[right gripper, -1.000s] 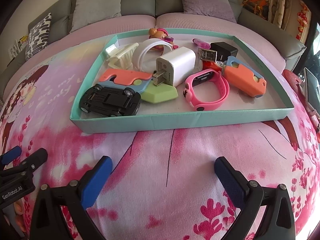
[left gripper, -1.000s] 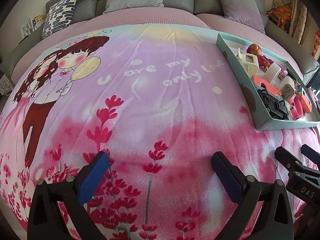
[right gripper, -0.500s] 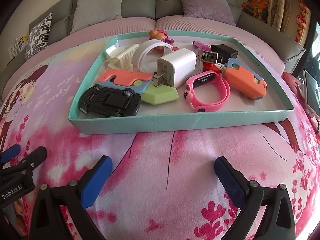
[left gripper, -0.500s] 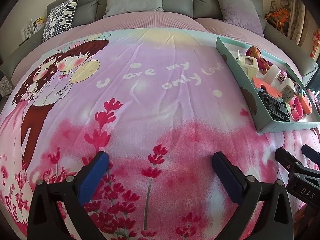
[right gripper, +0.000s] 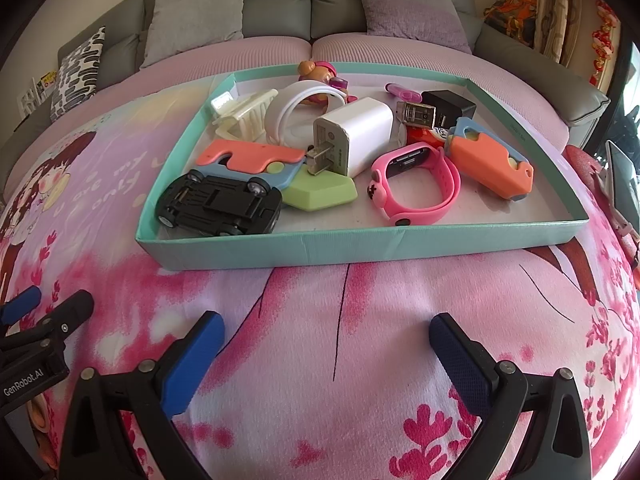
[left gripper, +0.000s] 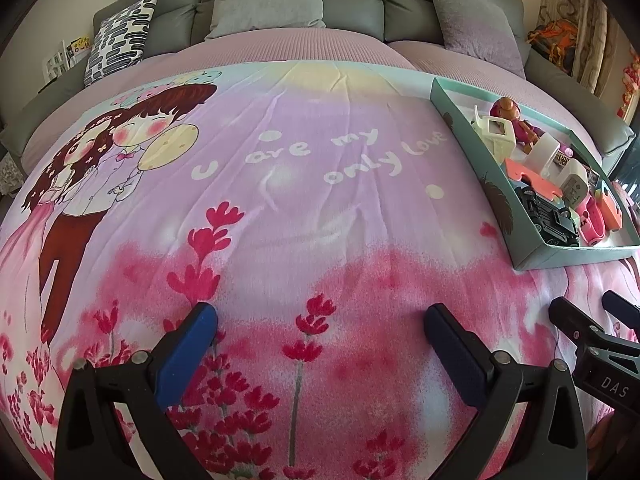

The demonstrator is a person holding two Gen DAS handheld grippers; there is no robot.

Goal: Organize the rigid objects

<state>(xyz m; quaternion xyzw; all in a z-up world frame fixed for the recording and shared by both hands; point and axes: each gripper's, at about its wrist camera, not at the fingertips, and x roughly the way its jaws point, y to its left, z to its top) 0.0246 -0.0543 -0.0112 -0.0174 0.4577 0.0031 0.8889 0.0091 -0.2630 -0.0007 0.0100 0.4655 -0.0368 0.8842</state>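
Observation:
A teal tray (right gripper: 360,245) sits on the printed bedspread and holds several small rigid items: a black toy car (right gripper: 218,205), a white charger (right gripper: 352,134), a pink watch (right gripper: 416,188), an orange case (right gripper: 492,162), a green piece (right gripper: 320,196) and a bear figure (right gripper: 316,72). My right gripper (right gripper: 326,344) is open and empty, just in front of the tray's near wall. My left gripper (left gripper: 320,332) is open and empty over bare bedspread, left of the tray (left gripper: 560,258).
Grey sofa cushions (right gripper: 280,0) and pillows (left gripper: 268,0) line the far side. A patterned pillow (left gripper: 120,36) lies at the back left. The right gripper (left gripper: 600,340) shows at the left view's right edge. A phone-like object (right gripper: 622,184) lies right of the tray.
Both grippers have drawn back and risen slightly; the tray appears a little farther away. Nothing was grasped or moved.

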